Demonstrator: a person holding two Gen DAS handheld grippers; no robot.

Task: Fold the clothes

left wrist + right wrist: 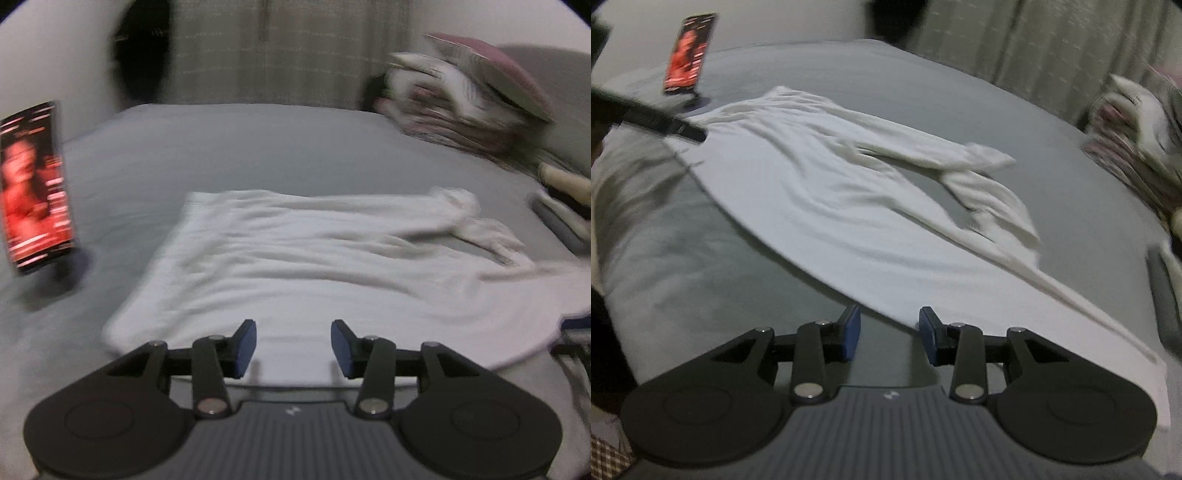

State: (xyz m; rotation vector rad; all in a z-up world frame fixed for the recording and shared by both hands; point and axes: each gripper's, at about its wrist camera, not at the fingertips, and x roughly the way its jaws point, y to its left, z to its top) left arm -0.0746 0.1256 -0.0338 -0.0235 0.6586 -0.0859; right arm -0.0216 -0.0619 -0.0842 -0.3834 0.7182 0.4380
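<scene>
Nearest the left wrist camera, the left gripper point(293, 345) stands with its jaws wide apart, and its blue-padded fingers point(246, 345) hold nothing. Whether they touch the near hem of the white long-sleeved shirt point(295, 266) below them or hover over it cannot be told. The shirt lies spread on the grey bedsheet point(229, 147), filling the middle of the view, with one sleeve folded back on itself toward 2 o'clock.

In the right wrist view the right gripper point(889, 338) is likewise parted wide and empty. The shirt's near edge point(886, 310) runs between the two pads; contact with the cloth cannot be told through the blur. From there the shirt point(820, 184) stretches away toward 11 o'clock, its bent sleeve point(982, 184) lying at 2 o'clock. The other gripper's dark tip point(683, 127) reaches in at 10 o'clock, over the shirt's far corner.

A phone point(35, 184) with a lit red screen stands propped on the sheet at 9 o'clock in the left view and at 11 o'clock in the right view. A blurred pile of bedding point(469, 99) sits at 2 o'clock, with a curtain point(277, 51) behind the bed.
</scene>
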